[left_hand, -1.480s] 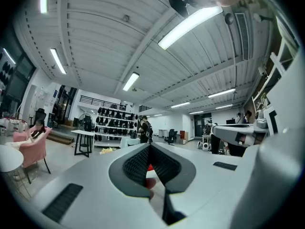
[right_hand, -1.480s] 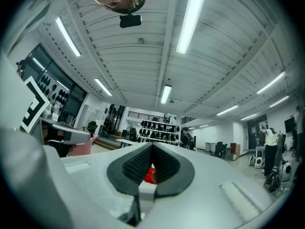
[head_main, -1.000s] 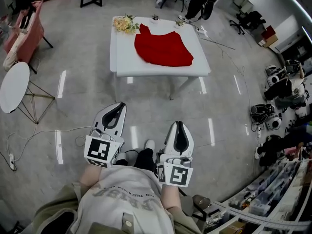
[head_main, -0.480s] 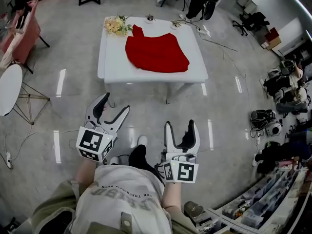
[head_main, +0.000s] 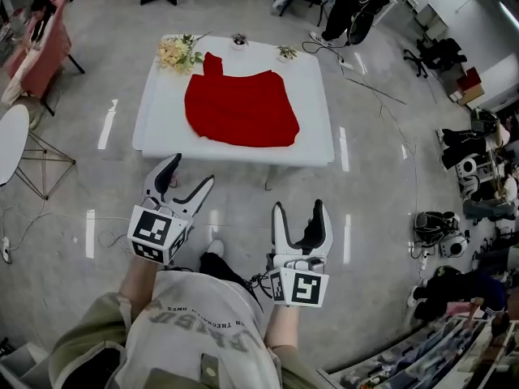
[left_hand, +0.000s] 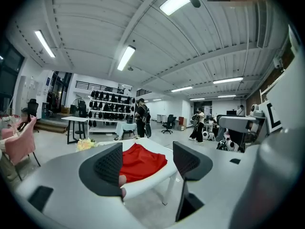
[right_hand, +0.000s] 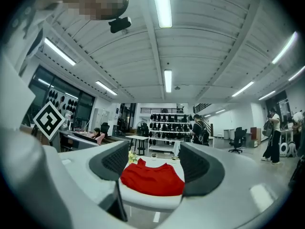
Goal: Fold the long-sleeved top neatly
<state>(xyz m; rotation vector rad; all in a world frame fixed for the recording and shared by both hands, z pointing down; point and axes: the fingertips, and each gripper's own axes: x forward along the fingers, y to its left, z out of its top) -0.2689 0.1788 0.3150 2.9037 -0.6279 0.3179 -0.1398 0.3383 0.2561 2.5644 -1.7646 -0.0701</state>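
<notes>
**A:** Where's the top?

**B:** The red top [head_main: 242,108] lies flat on the white table [head_main: 154,132], well ahead of both grippers. Its near hem runs just inside the table's front edge. Bare white strips show down the left and right sides. The flowers [head_main: 173,53] sit at the far left corner, just beside a bit of the cloth that sticks out.

**A:** And the grippers?

**B:** The left gripper [head_main: 192,170] and right gripper [head_main: 298,206] hang over the floor [head_main: 365,193]. Both sets of jaws have just been opening. They stand wide apart with nothing between them.

**A:** Room to move?

**B:** Open floor lies between the person and the table. A round side table [head_main: 6,140] and a pink chair [head_main: 36,47] stand off to the left. Gear [head_main: 474,177] is piled along the right, well apart from the table.
</notes>
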